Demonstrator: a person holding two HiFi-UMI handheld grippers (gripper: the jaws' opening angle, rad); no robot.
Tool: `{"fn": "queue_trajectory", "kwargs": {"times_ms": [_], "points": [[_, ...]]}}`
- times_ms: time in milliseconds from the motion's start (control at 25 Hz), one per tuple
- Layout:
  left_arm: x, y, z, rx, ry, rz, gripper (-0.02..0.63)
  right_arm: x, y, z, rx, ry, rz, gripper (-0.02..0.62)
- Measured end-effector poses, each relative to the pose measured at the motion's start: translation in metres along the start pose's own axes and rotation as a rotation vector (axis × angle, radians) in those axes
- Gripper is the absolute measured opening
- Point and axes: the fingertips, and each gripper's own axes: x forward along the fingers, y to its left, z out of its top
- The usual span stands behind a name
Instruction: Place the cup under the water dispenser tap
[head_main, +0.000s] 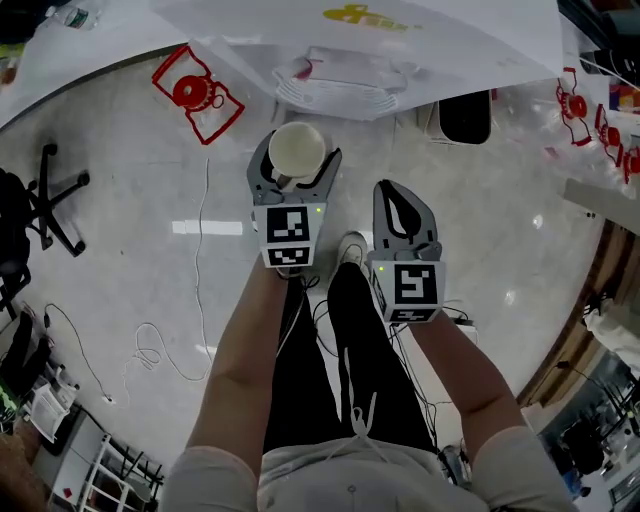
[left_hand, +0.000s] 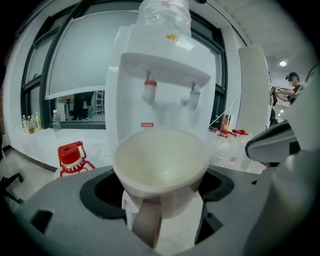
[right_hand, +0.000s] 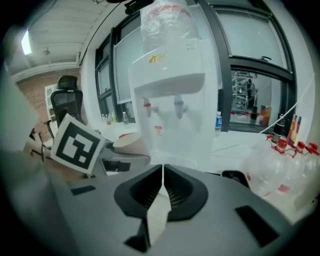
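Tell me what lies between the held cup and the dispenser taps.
Nothing: in the left gripper view only open air separates the cup from the taps.

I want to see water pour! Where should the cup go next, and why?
Probably carry the cream ceramic cup, clamped in the left gripper, forward toward the white water dispenser: it is empty and not yet beneath the red tap.

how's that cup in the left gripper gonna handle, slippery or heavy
The cup looks rigid, so it probably won't squash in the left gripper. It's empty, so likely light. Its smooth, tapered wall might slip if the grip loosens.
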Motion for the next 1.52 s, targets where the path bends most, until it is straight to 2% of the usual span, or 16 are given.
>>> {"fn": "queue_trajectory", "kwargs": {"times_ms": [240, 440, 800, 1040, 1200, 1400, 1520], "points": [[0.032, -0.003, -0.024, 0.026, -0.002, 0.007, 0.443, 0.014, -0.005, -0.032, -0.018, 0.031, 0.027, 0.029], [0.052, 0.009, -0.016, 0.017, -0.030, 0.019, 0.443, 0.023, -0.013, -0.042, 0.023, 0.045, 0.021, 0.029], [0.082, 0.018, 0.001, 0.141, -0.040, 0.039, 0.442, 0.032, -0.028, -0.043, 0.026, 0.044, 0.016, 0.029], [0.095, 0.036, 0.003, 0.098, 0.001, 0.035, 0.442, 0.036, -0.022, -0.034, 0.009, 0.034, 0.033, 0.029], [0.098, 0.035, 0.003, 0.115, 0.042, 0.000, 0.443, 0.037, -0.021, -0.039, 0.007, 0.056, 0.045, 0.029], [0.099, 0.034, 0.005, 0.119, 0.029, 0.010, 0.443, 0.038, -0.020, -0.037, 0.000, 0.054, 0.047, 0.029], [0.097, 0.032, 0.011, 0.094, -0.018, 0.004, 0.445, 0.036, -0.017, -0.036, -0.004, 0.053, 0.049, 0.029]]}}
